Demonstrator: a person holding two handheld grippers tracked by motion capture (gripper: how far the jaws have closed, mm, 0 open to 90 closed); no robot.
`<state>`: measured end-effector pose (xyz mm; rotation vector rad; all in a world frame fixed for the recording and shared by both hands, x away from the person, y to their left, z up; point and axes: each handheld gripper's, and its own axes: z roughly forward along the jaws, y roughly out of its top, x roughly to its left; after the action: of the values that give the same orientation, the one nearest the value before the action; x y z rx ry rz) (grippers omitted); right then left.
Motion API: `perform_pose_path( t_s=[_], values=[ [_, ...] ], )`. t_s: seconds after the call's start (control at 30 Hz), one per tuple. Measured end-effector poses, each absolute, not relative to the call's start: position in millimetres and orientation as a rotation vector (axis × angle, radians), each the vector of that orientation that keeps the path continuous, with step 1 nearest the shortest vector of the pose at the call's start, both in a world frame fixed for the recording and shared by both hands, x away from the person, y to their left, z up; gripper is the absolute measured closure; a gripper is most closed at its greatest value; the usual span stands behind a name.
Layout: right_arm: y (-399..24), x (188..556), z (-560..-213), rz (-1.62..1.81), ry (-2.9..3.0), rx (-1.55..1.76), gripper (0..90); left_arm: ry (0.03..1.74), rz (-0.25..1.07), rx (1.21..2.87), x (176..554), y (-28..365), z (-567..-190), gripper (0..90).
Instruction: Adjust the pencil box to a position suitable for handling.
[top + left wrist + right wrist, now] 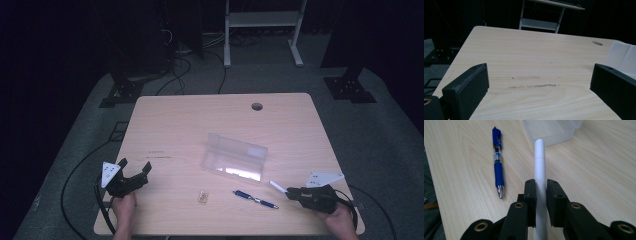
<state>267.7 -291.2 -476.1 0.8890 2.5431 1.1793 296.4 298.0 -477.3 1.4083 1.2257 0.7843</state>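
Observation:
My right gripper (541,185) is shut on a white pen (539,167), which sticks out past the jaws toward the clear plastic box (551,130). From above, that gripper (292,191) sits at the table's front right with the white pen (277,186) pointing left. A blue pen (255,198) lies on the table just left of it; the blue pen (497,167) lies beside the white one. My left gripper (134,167) rests at the front left, jaws wide apart with bare table between them (537,87). The open clear box (234,157) stands mid-table.
A small tan eraser-like block (203,197) lies near the front edge, left of the blue pen. A round cable hole (257,106) sits at the table's far side. Cables trail over the floor; a white shelf frame (262,20) stands beyond.

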Motion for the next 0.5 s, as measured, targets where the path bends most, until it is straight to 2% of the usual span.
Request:
perform_pose_path(
  t_s=[0.5],
  values=[
    [-281,271,-456,1.199,2.542,0.82,78.2,1.231,0.791,1.4,294,299,-477,1.1]
  ],
)
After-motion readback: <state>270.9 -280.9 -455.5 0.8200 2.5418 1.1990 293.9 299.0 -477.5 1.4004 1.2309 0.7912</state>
